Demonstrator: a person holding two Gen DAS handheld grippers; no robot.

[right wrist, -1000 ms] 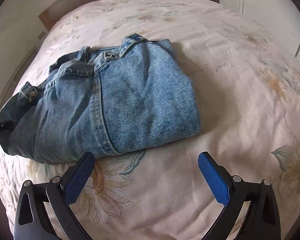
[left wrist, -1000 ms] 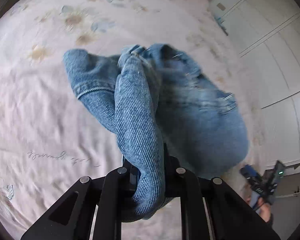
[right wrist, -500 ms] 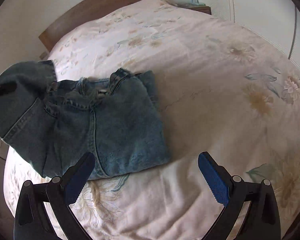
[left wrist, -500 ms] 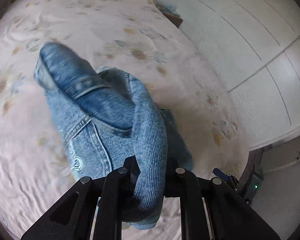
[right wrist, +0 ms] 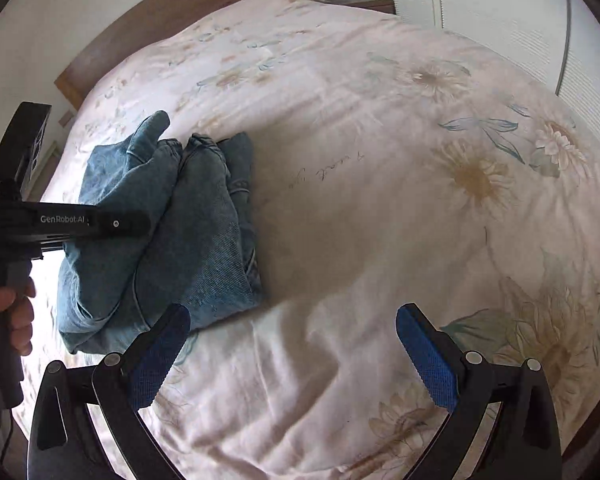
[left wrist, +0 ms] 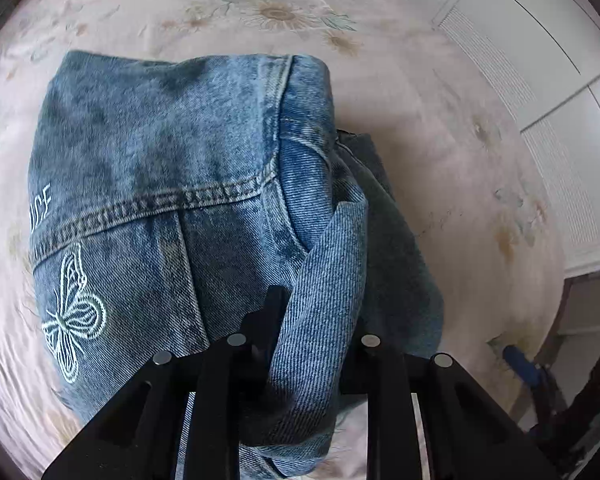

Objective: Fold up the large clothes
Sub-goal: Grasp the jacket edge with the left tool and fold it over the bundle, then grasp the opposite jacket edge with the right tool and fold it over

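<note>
Denim jacket (left wrist: 172,184) on the bed (right wrist: 380,200), already a compact bundle; the final flap seems not yet laid flat. Left gripper (left wrist: 312,344) clamps a fold of its fabric over the bundle. Right gripper (right wrist: 292,344), fingers apart and empty, hovers beside it.

The jacket (left wrist: 160,168) is blue denim, faded in places, with pale stitching along the seams, a white outlined butterfly (left wrist: 70,312) and white letters. The cover (right wrist: 380,200) is pale pink-white with a print of beige and brown flowers and grey-blue leaves. The right gripper (right wrist: 292,354) is black with blue pads (right wrist: 428,360). The left gripper (left wrist: 308,344) is black. The headboard (right wrist: 172,12) is brown.
</note>
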